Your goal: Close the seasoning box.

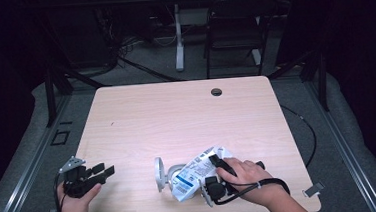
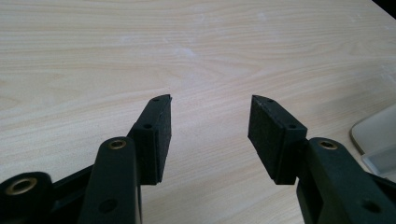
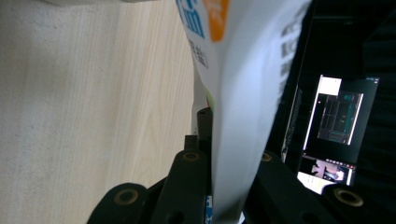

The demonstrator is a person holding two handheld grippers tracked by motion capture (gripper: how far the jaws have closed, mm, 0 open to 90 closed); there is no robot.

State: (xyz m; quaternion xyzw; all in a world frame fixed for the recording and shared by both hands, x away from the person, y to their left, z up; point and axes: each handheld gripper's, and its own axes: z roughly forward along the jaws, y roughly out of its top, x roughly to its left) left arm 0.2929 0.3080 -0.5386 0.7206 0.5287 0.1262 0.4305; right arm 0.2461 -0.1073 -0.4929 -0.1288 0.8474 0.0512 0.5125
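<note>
I am clamping my right gripper (image 1: 216, 176) on the white packet (image 1: 193, 173) near the table's (image 1: 176, 117) front edge, beside a small white stand (image 1: 159, 174). I am keeping the pinch firm on the packet's edge so it is not slipping. My left gripper (image 1: 100, 173) is resting apart, jaws spread, holding nothing.
</note>
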